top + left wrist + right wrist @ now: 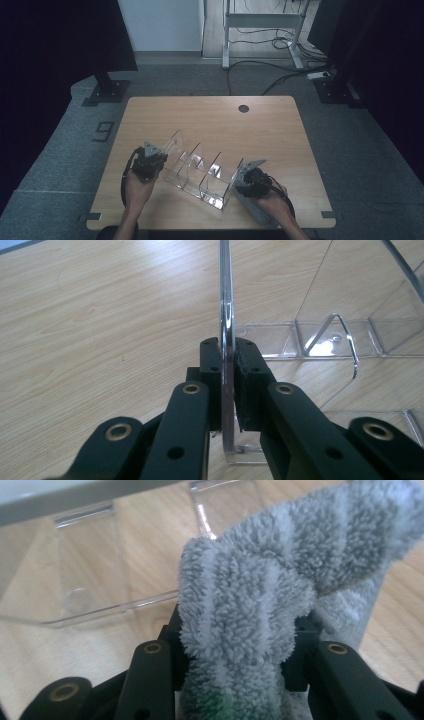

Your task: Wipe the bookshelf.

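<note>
A clear acrylic divider rack (197,170) lies slantwise on the wooden table (210,120). My left gripper (149,161) is at its left end, shut on the rack's upright end panel (226,315); the black pads (248,385) press both sides of the thin clear wall. My right gripper (248,181) is at the rack's right end, shut on a bunched grey fluffy cloth (250,605). The cloth (255,207) hangs down under that hand. In the right gripper view the cloth sits close against a clear wall (100,611) of the rack.
A round cable hole (243,108) is in the far part of the tabletop. Black stands (106,90) rest on the grey floor to the left and right. A white desk frame (260,25) with cables stands behind.
</note>
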`<state>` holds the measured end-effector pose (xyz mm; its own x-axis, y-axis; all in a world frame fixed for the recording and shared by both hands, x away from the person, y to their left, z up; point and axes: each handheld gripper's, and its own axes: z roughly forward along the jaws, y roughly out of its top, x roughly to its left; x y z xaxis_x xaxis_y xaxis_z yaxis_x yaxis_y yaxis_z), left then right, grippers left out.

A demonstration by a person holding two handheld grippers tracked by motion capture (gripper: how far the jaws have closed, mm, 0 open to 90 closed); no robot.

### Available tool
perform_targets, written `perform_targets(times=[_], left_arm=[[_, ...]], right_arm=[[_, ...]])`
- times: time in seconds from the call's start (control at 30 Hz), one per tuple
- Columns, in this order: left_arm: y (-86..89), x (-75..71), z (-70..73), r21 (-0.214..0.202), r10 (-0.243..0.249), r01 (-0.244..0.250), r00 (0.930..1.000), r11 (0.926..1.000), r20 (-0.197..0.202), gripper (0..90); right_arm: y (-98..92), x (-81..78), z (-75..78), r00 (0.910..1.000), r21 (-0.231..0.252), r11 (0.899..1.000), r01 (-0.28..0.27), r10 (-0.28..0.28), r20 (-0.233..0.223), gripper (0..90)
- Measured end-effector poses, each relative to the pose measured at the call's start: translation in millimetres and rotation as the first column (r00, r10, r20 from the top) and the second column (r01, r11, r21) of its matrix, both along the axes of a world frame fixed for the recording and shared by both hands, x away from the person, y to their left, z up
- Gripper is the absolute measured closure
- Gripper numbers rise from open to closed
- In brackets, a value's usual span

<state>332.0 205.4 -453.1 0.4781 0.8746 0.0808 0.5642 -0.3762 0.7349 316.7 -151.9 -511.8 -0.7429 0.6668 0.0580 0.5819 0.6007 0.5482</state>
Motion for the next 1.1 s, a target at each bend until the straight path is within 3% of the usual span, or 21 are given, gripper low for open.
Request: perform_targets(times=[0.37, 1.1], left_arm=[[0.1, 0.0, -0.1, -0.003, 0.0, 0.0, 1.0, 1.0, 0.0, 84.6], [-0.5, -0.4, -0.5, -0.004, 0.007, -0.007, 1.0, 1.0, 0.003, 84.6]], right_arm=[[9.5, -22.3, 1.8, 0.997, 0.024, 0.997, -0.076, 0.076, -0.011, 59.3], [26.9, -60.5, 4.8, 0.9801, 0.049, 0.979, -0.197, 0.198, -0.019, 59.2]])
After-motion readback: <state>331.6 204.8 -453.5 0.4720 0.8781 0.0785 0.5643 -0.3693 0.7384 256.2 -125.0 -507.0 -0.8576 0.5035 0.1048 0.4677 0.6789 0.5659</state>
